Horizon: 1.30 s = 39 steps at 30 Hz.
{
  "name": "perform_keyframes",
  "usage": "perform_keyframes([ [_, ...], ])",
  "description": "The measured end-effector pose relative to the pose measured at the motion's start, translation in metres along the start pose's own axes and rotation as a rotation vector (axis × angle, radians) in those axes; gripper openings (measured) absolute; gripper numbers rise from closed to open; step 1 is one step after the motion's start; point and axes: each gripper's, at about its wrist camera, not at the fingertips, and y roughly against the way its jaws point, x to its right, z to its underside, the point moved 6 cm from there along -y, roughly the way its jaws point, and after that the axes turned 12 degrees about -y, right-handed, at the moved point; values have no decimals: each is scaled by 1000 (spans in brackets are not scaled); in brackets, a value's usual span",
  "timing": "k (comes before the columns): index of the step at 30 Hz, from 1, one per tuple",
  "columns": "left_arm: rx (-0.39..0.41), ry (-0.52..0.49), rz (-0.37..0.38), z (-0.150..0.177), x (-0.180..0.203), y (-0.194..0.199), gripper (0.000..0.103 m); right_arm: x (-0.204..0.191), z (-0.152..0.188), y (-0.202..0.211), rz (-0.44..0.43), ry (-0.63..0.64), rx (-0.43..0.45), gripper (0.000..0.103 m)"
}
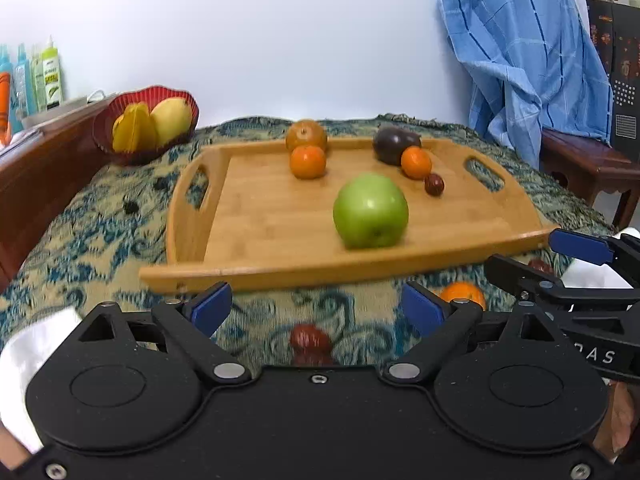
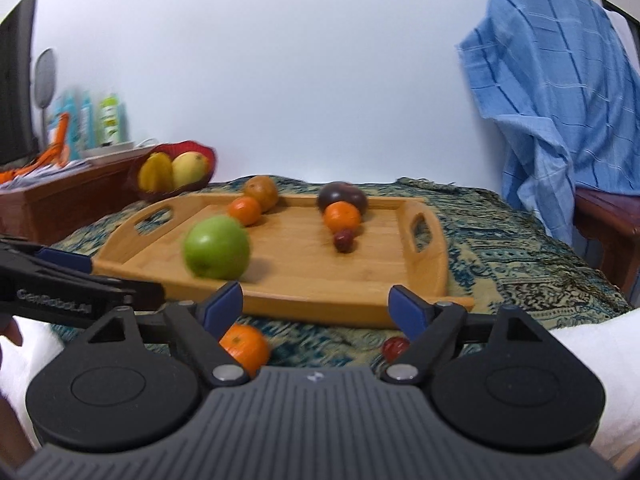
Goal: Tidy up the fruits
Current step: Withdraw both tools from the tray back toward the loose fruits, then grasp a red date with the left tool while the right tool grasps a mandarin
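Six fruits already lay on the tray (image 1: 276, 216) — an apple (image 1: 371, 211) nearest; a tangerine (image 2: 244, 343) and two red fruits (image 1: 310, 338) were left on the patterned cloth (image 1: 100, 240) before it; left tongs (image 1: 316, 310) and right tongs (image 2: 316, 306) both stood spread, empty; a red basket (image 1: 120, 120) held yellow fruit — a blue towel (image 1: 520, 52) hung beyond.

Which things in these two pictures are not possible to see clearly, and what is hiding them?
- Left wrist view: the orange on the cloth is half covered by a finger of the left tool.
- Left wrist view: the small red fruit is blurred and cut by the tool body.
- Right wrist view: the green apple is smeared by motion.
- Right wrist view: the bottles have unreadable labels.
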Motion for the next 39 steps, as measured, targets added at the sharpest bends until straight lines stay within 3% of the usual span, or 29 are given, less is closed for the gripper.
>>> perform_keyframes([
  [5,-12,7,0,13,0,6,88,-5,9,2,-9,3,-23,89],
  [11,-36,2,32,22,1,9,54,-12,16,1,-20,32,-42,86],
  [17,-71,11,62,31,4,5,41,-20,24,-2,-34,60,-75,78],
  [33,-73,13,75,33,5,-3,27,-33,33,-14,-66,78,-127,58],
  [39,-69,9,83,32,10,-1,26,-33,34,-18,-53,70,-140,41],
])
